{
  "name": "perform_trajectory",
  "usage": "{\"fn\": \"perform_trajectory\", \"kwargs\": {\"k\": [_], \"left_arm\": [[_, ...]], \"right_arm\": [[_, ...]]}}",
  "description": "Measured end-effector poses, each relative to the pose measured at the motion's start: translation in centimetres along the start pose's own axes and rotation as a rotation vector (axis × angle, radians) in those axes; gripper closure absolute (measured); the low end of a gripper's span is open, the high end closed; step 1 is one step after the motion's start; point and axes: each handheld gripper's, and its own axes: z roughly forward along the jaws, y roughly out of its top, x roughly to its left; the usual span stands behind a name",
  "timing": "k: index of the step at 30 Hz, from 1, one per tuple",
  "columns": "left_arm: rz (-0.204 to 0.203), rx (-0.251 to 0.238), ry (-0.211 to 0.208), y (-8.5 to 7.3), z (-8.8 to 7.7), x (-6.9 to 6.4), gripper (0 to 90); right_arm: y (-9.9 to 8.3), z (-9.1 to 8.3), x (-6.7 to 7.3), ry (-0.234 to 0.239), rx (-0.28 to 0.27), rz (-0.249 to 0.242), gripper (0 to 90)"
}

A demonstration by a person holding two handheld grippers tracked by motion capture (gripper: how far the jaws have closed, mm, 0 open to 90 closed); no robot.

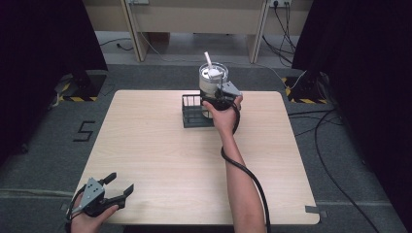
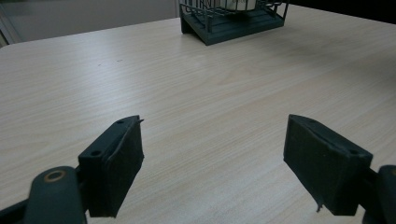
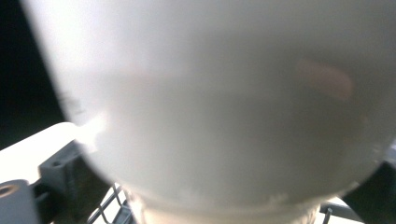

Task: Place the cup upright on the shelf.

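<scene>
Cup (image 1: 212,77) with a straw, in my right gripper (image 1: 219,94) above the dark wire basket (image 1: 193,112) at the table's (image 1: 160,160) far edge, needs lowering in, though I cannot tell if those jaws clamp it, while my left gripper (image 1: 116,187) rests wide apart.

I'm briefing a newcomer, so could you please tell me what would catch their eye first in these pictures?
First, the pale cup with a straw at the table's far edge, sitting in the dark wire rack, with the right tool up against its side. In the right gripper view the cup's blurred white wall looms very close. Then the left tool, jaws wide apart and holding nothing, at the near left corner.
</scene>
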Motion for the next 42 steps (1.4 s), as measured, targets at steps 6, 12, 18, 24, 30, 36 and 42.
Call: {"fn": "perform_trajectory", "kwargs": {"k": [6, 12, 18, 24, 30, 36, 42], "left_arm": [[0.005, 0.001, 0.003, 0.0, 0.0, 0.0, 19.3], [0.01, 0.0, 0.003, 0.0, 0.0, 0.0, 19.3], [0.014, 0.003, 0.006, 0.0, 0.0, -0.1, 19.3], [0.015, 0.002, 0.007, 0.0, 0.0, -0.1, 19.2], [0.015, 0.0, 0.006, 0.1, 0.0, -0.1, 19.2], [0.018, -0.001, 0.006, 0.1, 0.0, -0.2, 19.3], [0.018, -0.001, 0.005, 0.1, 0.0, -0.2, 19.2]], "right_arm": [[-0.2, -1.0, 0.1, -0.005, 0.002, -0.011, 0.2], [-0.2, -2.1, -0.5, -0.011, 0.012, -0.022, 0.7], [-0.5, -3.4, -1.1, -0.031, 0.021, -0.008, 1.4], [-0.7, -4.8, -1.6, -0.05, 0.025, -0.004, 13.2], [-1.0, -5.8, -1.8, -0.045, 0.025, 0.001, 14.8], [-1.2, -6.8, -1.7, -0.038, 0.023, -0.005, 14.8], [-1.1, -7.5, -1.4, -0.024, 0.011, -0.018, 14.8]]}}
